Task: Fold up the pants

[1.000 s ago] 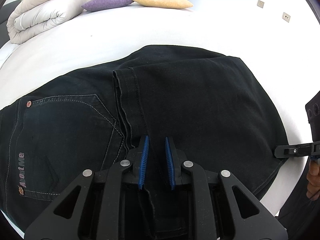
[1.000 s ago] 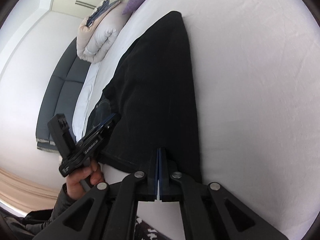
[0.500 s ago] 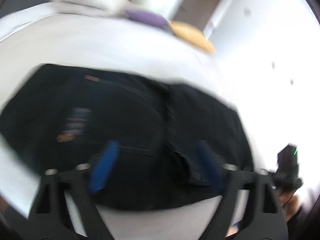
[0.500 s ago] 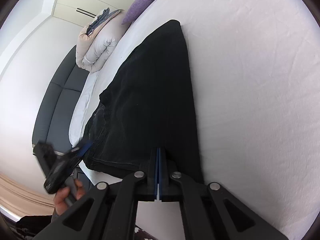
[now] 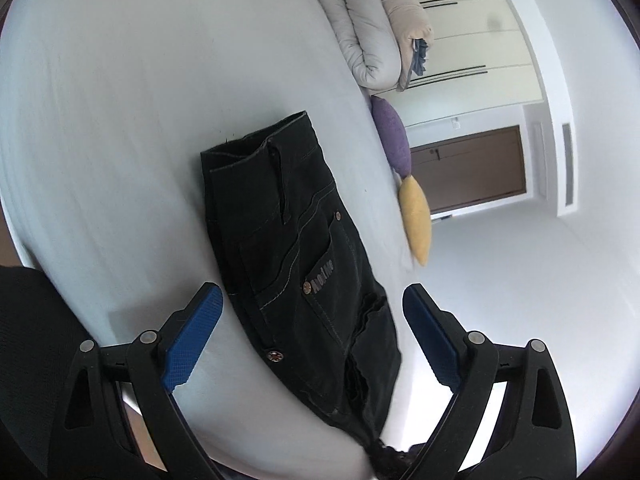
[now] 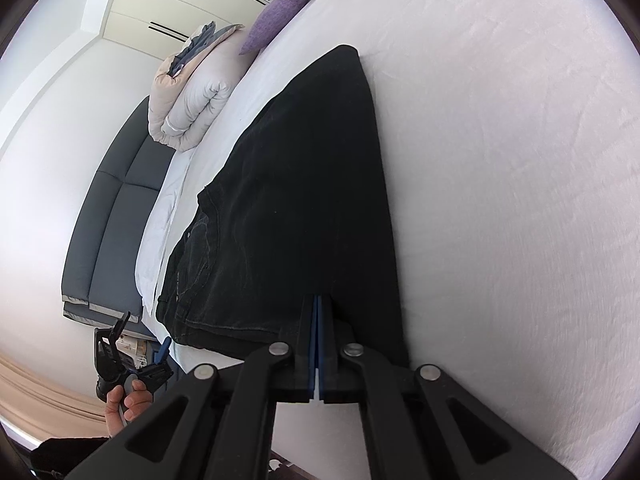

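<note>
Black jeans [image 5: 288,240] lie folded on the white bed [image 5: 120,120], back pocket and waistband up. My left gripper [image 5: 312,292] hovers off the bed's edge in front of them; its jaws are opening wide, and the blue pads [image 5: 192,340] touch nothing, though the jeans show between them. In the right wrist view the jeans [image 6: 304,184] stretch away as a long dark slab. My right gripper [image 6: 318,300] is shut, its tips lying over their near edge; no cloth shows between the pads. The left gripper [image 6: 132,360] appears there at lower left, held by a hand [image 6: 128,400].
A rolled beige duvet [image 5: 368,28] lies at the head of the bed, with a purple pillow [image 5: 390,136] and a yellow pillow [image 5: 416,220] beside it. A grey sofa [image 6: 108,232] runs along the bed's far side. A brown door [image 5: 468,168] and white wardrobes stand behind.
My left gripper let go of the jeans' fold, opened wide, swung away along the bed's edge and rolled, so its view is now tilted. The right gripper stayed put, shut.
</note>
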`<state>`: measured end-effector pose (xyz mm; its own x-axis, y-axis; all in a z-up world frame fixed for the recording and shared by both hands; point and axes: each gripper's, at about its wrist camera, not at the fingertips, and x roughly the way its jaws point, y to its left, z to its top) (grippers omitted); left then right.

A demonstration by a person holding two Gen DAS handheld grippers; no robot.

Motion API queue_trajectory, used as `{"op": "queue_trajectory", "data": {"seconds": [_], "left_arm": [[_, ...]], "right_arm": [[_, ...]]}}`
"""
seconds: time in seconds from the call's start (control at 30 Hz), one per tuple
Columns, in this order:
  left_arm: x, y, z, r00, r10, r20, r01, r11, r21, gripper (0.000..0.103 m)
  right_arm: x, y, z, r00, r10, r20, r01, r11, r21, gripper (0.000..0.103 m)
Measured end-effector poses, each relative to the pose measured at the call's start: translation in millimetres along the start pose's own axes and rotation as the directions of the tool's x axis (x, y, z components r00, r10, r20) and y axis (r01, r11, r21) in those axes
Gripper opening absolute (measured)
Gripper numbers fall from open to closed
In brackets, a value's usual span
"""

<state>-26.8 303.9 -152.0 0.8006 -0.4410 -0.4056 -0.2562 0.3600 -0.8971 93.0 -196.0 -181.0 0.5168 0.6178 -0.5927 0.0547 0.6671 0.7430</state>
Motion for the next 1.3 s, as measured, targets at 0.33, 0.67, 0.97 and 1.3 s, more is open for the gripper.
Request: {"op": "queue_trajectory", "data": {"seconds": [0.33, 0.67, 0.97, 1.3], "left_arm": [[25.4, 34.6, 14.5, 0.998, -0.061, -0.006, 0.06, 0.989, -0.136, 0.091], [24.2, 45.7, 32.4, 0.989, -0.14, 0.047, 0.147, 0.97, -0.192, 0.088], [36.0, 61.8, 37.7, 0.99, -0.137, 0.02, 0.138, 0.966, -0.221, 0.023], [36.0, 53.2, 37.8, 0.999, -0.054, 0.0, 0.054, 0.993, -0.105, 0.016]], "right_arm": [[-1.6, -0.4, 0.4, 1.0, -0.006, 0.001, 0.006, 1.0, 0.007, 0.0], [-3.0, -2.7, 0.1, 1.0, 0.006, 0.008, -0.006, 1.0, 0.012, 0.0], [-10.6, 4.5, 3.9, 1.0, 0.001, 0.004, -0.001, 0.999, 0.046, 0.002], [0.4, 98.4, 37.2, 0.991, 0.132, -0.027, -0.134, 0.986, -0.098, 0.035]]}}
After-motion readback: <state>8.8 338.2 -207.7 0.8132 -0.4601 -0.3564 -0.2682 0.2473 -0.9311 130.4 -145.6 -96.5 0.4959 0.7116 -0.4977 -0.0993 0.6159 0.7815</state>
